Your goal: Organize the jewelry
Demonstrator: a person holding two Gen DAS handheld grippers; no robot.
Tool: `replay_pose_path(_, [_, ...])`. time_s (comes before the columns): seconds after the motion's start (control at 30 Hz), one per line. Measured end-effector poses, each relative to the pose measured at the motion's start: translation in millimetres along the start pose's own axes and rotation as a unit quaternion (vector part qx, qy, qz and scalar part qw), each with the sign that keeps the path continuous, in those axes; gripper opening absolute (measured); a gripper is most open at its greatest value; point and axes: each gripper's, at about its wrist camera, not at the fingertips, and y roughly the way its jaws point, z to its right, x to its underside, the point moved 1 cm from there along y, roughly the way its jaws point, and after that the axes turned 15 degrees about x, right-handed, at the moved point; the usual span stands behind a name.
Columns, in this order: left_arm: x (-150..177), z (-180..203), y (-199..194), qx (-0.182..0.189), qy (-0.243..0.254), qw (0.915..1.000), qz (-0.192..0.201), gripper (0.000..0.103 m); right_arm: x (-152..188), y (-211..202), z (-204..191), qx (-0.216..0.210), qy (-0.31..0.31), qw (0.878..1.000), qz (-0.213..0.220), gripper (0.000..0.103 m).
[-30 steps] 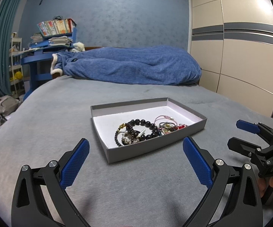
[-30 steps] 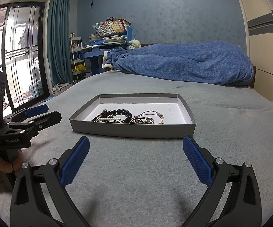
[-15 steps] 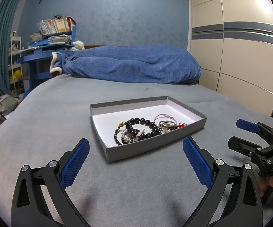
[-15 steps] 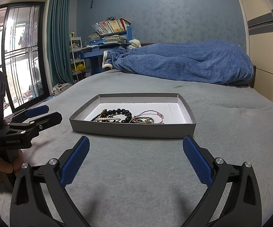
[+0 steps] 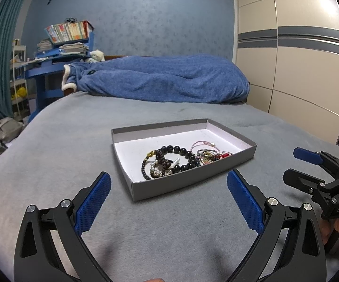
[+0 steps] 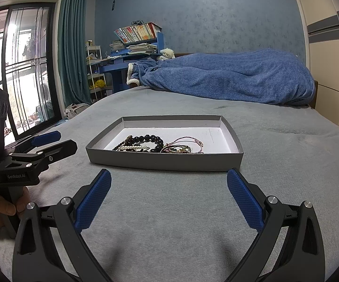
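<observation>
A: Grippers?
B: Left gripper [image 5: 168, 189] & right gripper [image 6: 169, 188] both hovering over the bed [image 6: 287, 164], spread wide, carrying nothing.
A: Jewelry?
B: Sitting in a tangled heap [image 5: 181, 158] inside the tray [image 5: 193, 183] just ahead. Could be dumped pre-sorting or already gathered; can't tell.

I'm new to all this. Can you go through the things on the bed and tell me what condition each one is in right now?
Left hand-held gripper: open, empty, short of the box.
Right hand-held gripper: open, empty, short of the box.
Grey box: lidless, flat on the bed.
Black bead bracelet: in the box, tangled with other pieces.
Pink cord bracelet: in the box, beside the beads.
Blue blanket: bunched at the bed's far end.
</observation>
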Motion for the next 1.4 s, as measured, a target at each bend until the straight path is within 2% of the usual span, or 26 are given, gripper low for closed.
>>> replay_pose_path(0.47, [4,-3,1,-0.001,-0.002,1.0,-0.003,0.098,3,0,-2,0.0,0.001,1.0,-0.003,0.097])
replay_pose_path(0.6, [2,-13,3,-0.002,-0.021,0.9996,-0.019,0.098,3,0,-1,0.006,0.0,1.0,-0.008,0.097])
replay_pose_path(0.7, [0,-33,3,-0.025,-0.044,0.9975,-0.049,0.098,5,0,4,0.018,0.002,0.999,-0.028,0.097])
replay_pose_path(0.83, [-3,-58,-8,-0.054,-0.038,0.9957,-0.064,0.098,11,-1,21,0.033,0.018,0.998,-0.057,0.097])
replay_pose_path(0.97, [-3,-70,-20,-0.063,-0.031,0.995,-0.071,0.098,13,-11,31,0.036,0.033,0.998,-0.049,0.097])
replay_pose_path(1.27, [-16,-39,-38,-0.033,-0.004,0.9991,-0.025,0.098,8,-18,17,0.028,0.001,0.999,-0.03,0.097])
replay_pose_path(1.4, [-15,-23,-41,-0.039,0.003,0.9992,0.007,0.098,8,-20,18,0.028,0.004,0.999,-0.024,0.097])
